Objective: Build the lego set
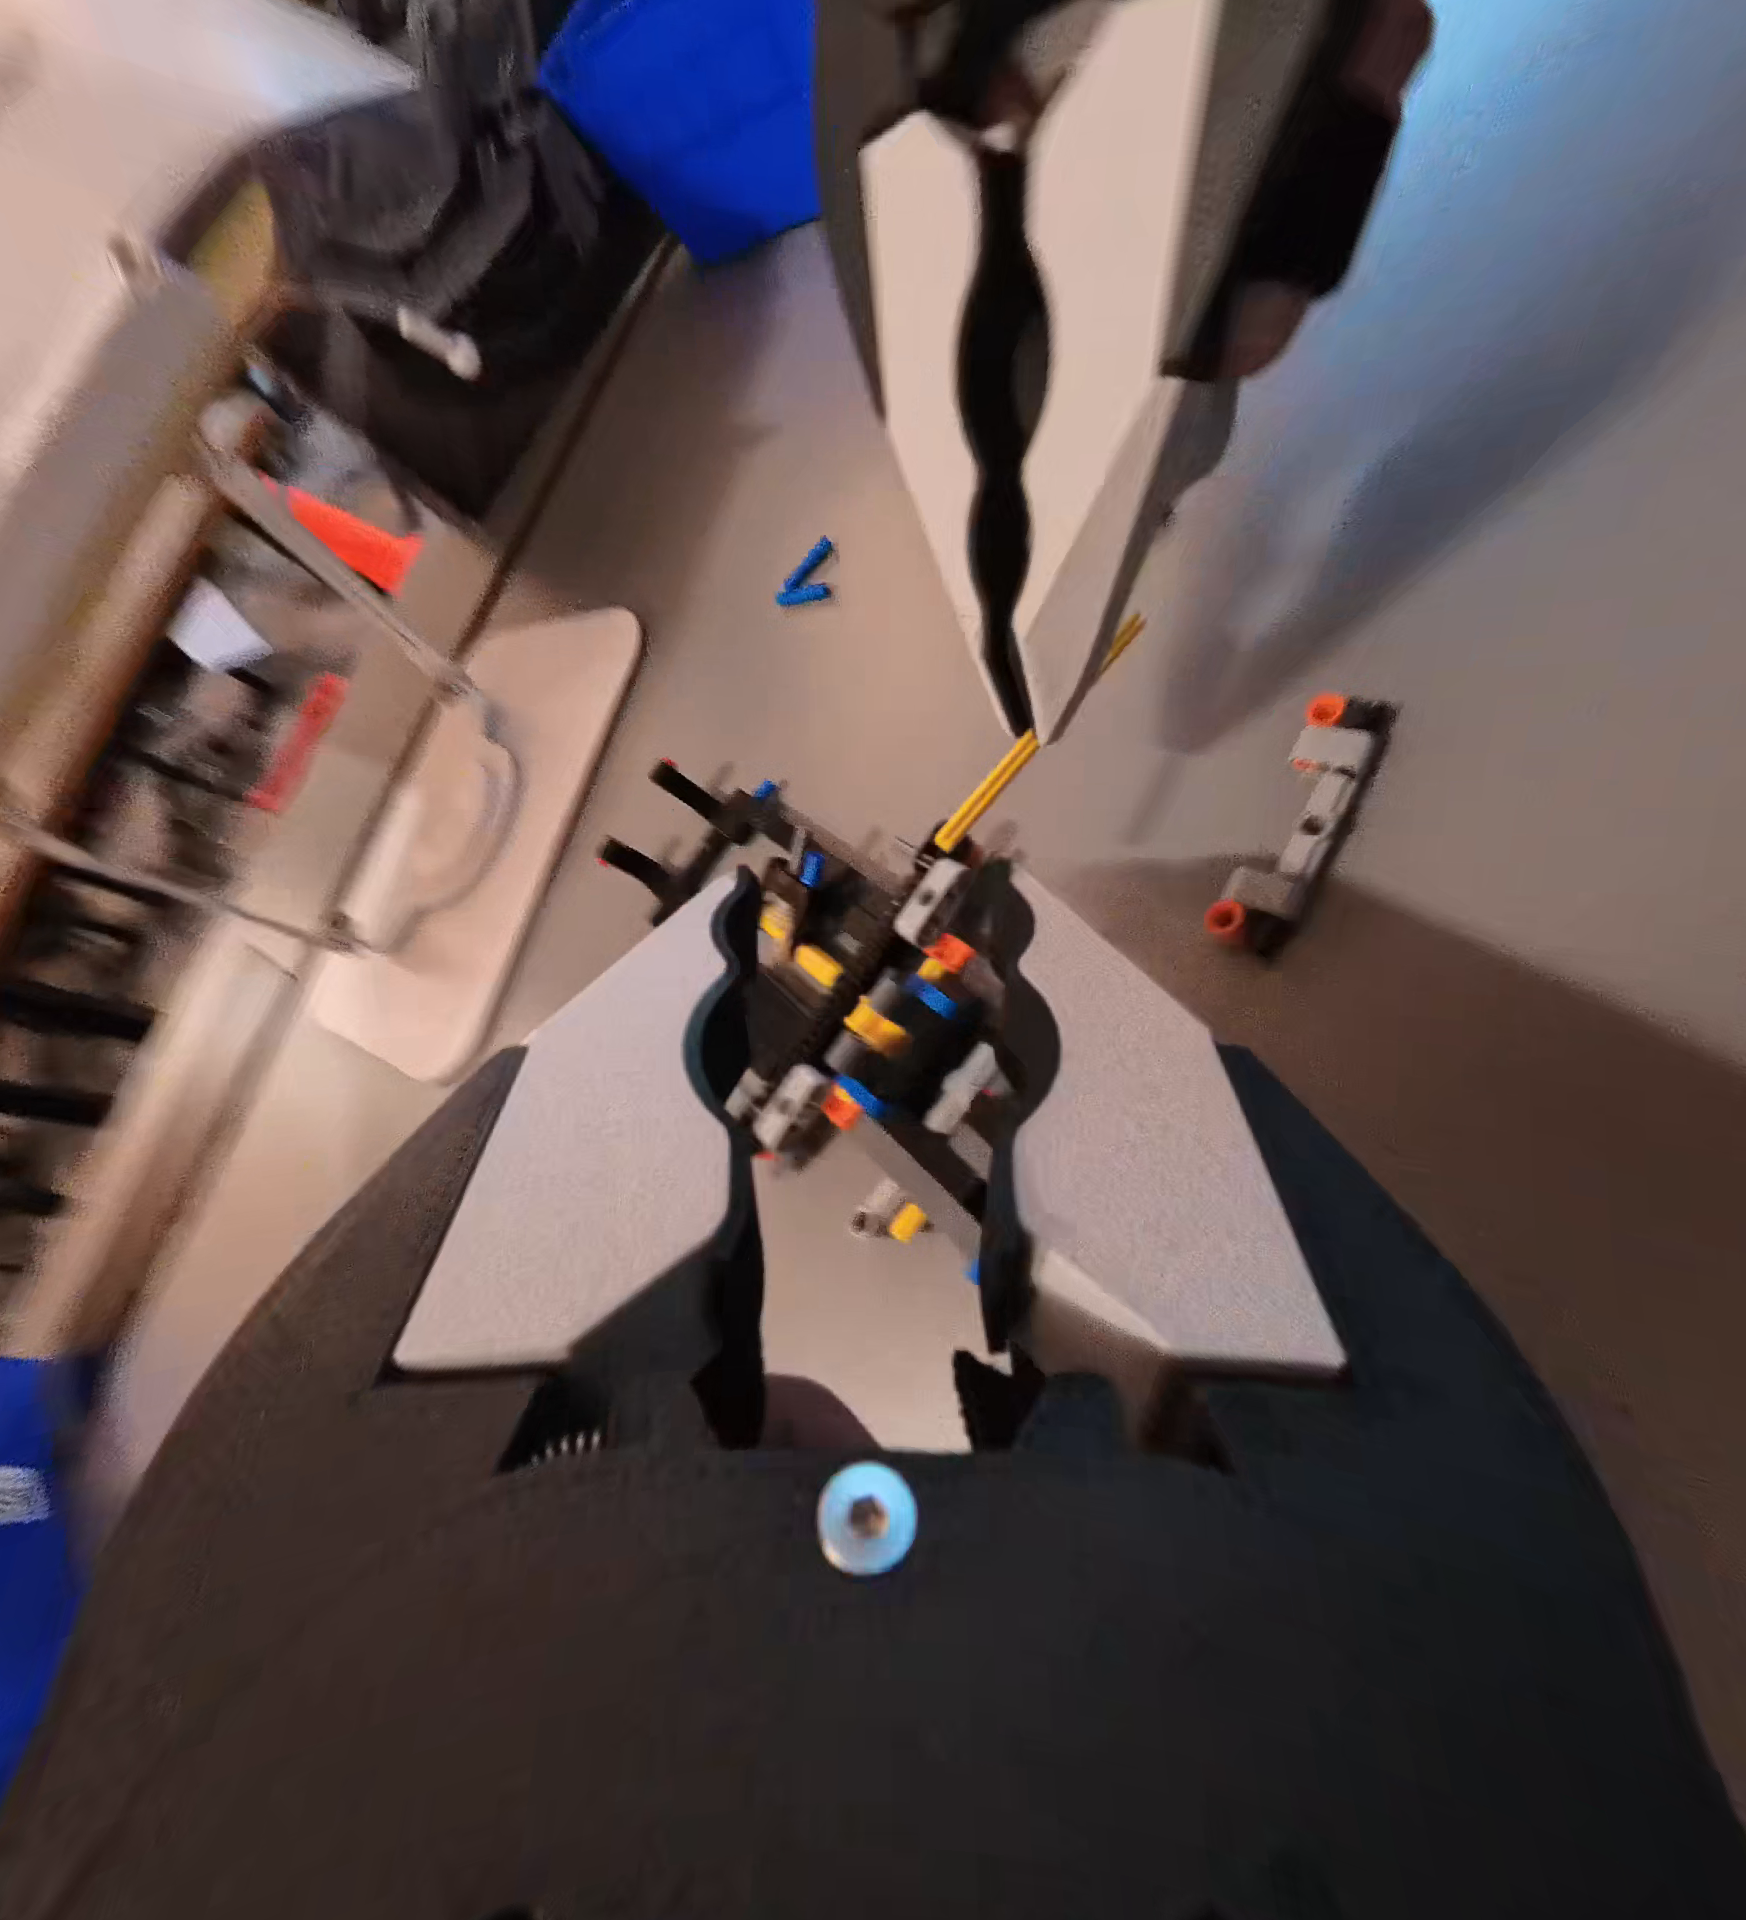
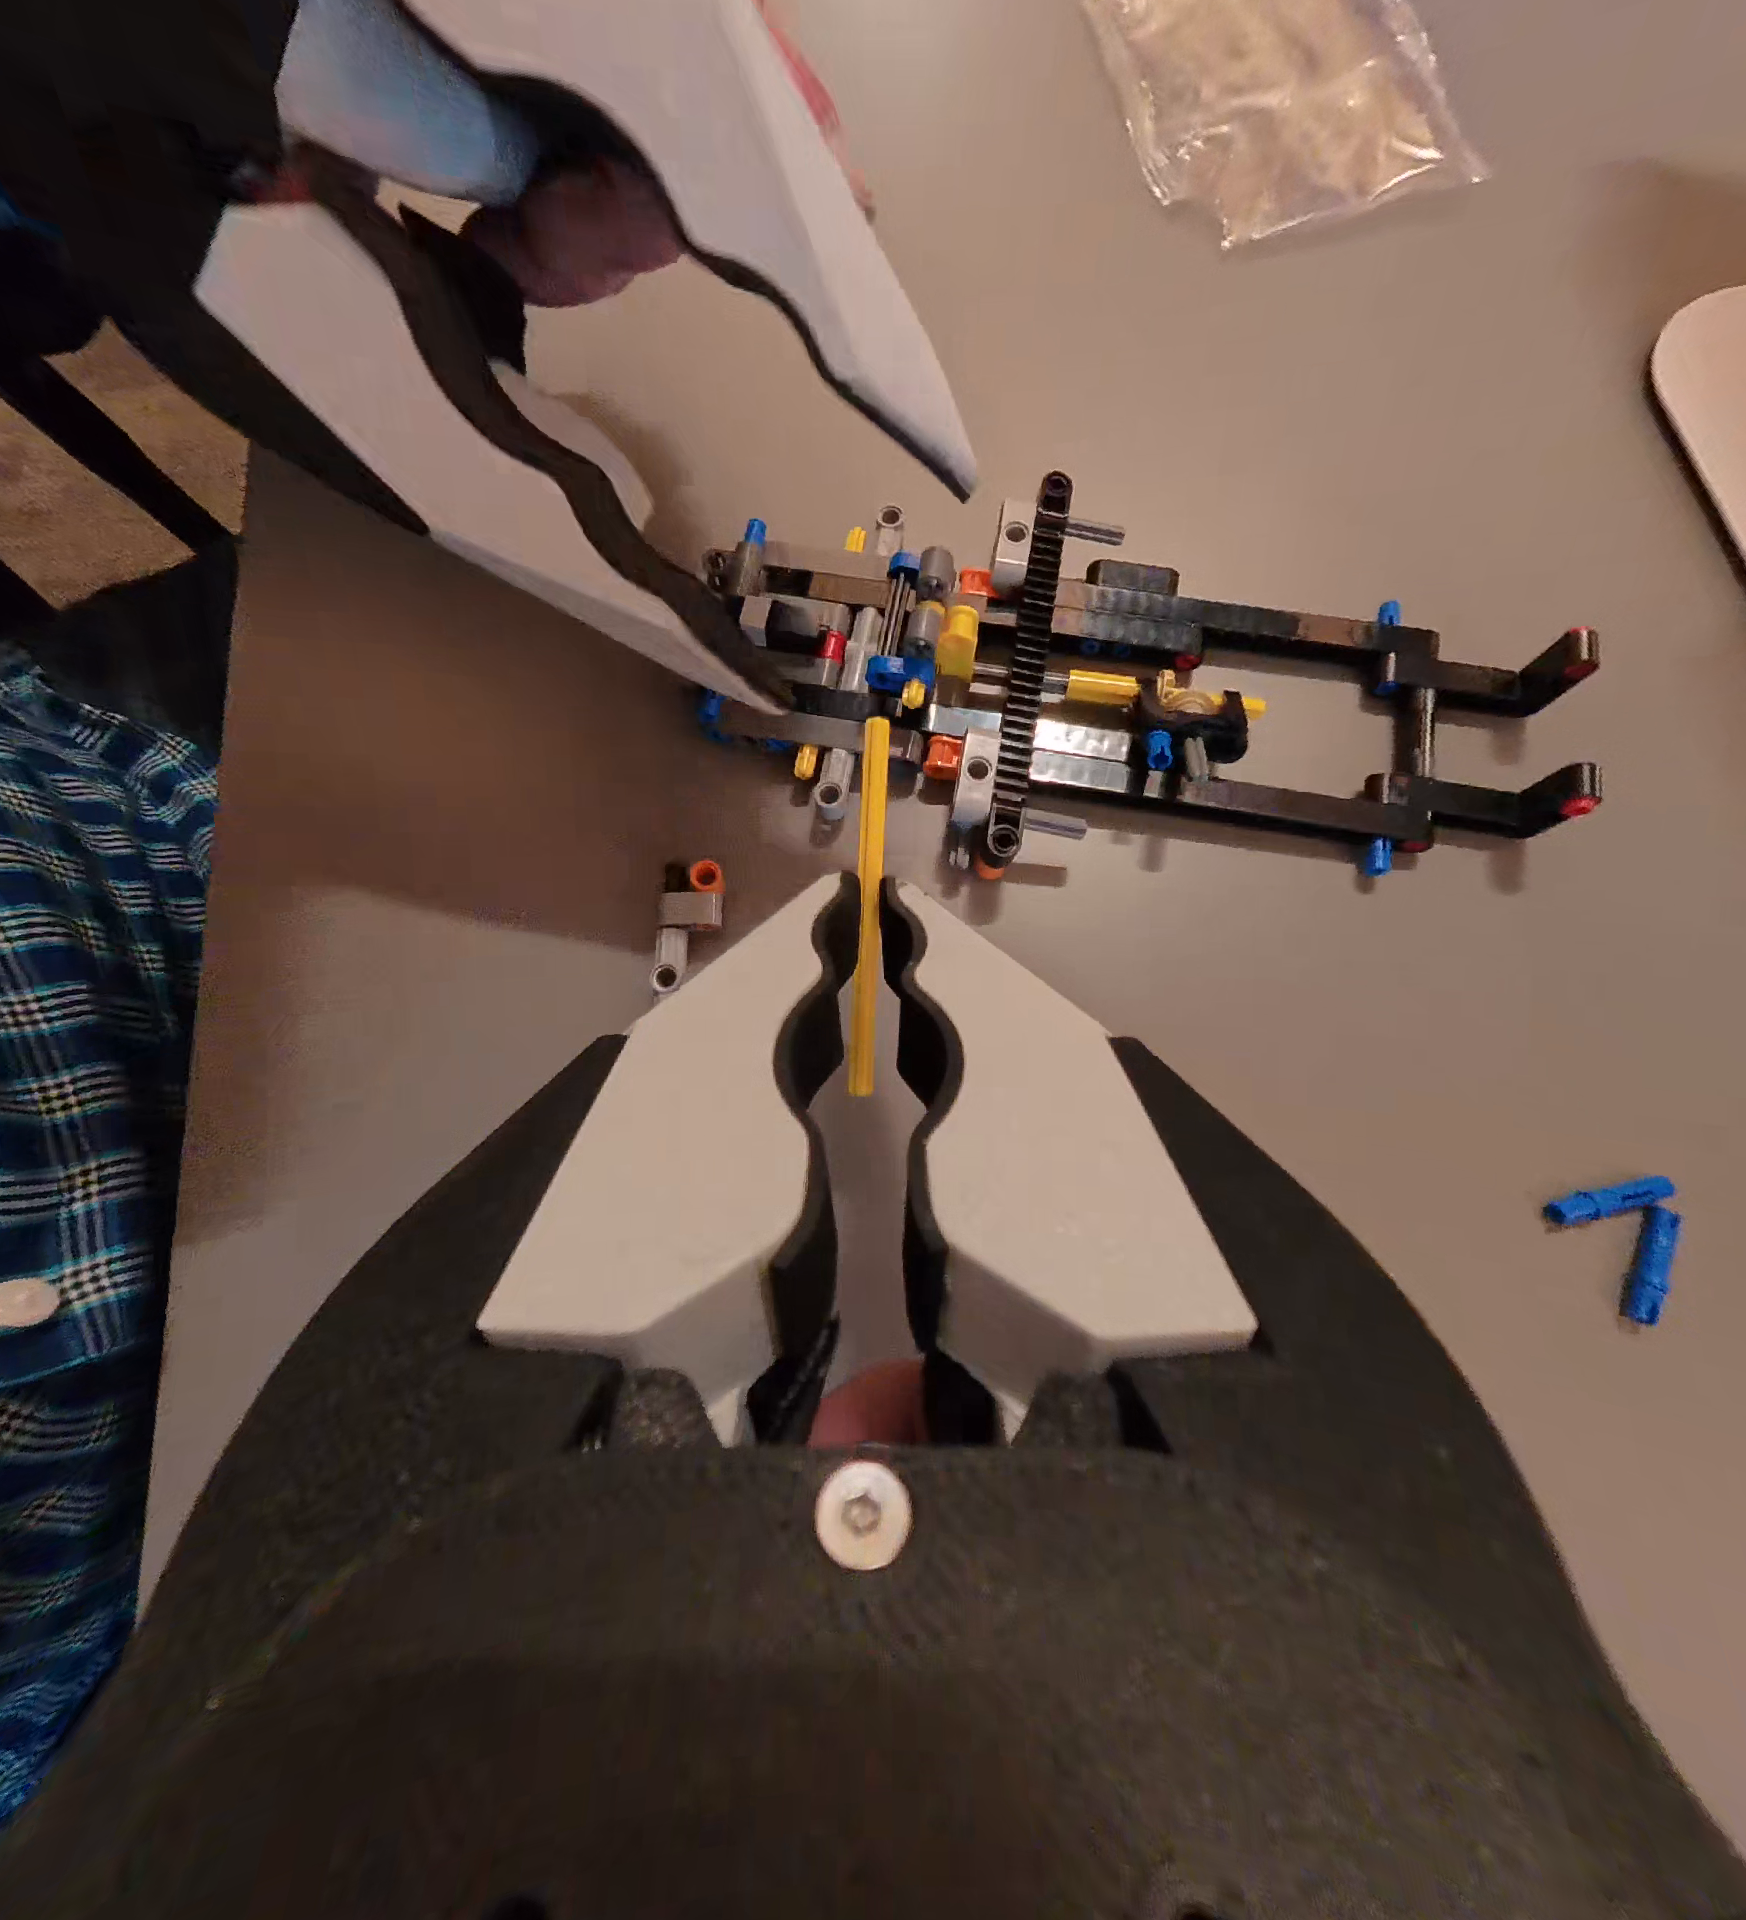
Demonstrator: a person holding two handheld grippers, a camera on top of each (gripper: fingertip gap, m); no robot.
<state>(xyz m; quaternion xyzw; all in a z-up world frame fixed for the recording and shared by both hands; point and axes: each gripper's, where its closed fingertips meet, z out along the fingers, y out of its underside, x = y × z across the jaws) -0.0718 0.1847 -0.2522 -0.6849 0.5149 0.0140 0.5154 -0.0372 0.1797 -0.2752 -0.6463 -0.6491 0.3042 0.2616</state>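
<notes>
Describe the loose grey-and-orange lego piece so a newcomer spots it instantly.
Start at the long black lego frame on the table. Just off its cluttered end, left of the right gripper, lies a small grey piece. Unlike the two blue pins, it has an orange tip.

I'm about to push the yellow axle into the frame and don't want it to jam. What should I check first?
1. Right tool shut on the long yellow axle: ok.
2. Axle tip at the black and grey lego frame: ok, it reaches the near edge, though whether it has entered a hole cannot tell.
3. Left tool bracing the frame: ok, its fingers straddle one end; firmness of grip cannot tell.
4. Axle in line with its hole: cannot tell.
5. Frame flat on the beige table: ok.
6. Two loose blue pins clear of the work: ok.
</notes>
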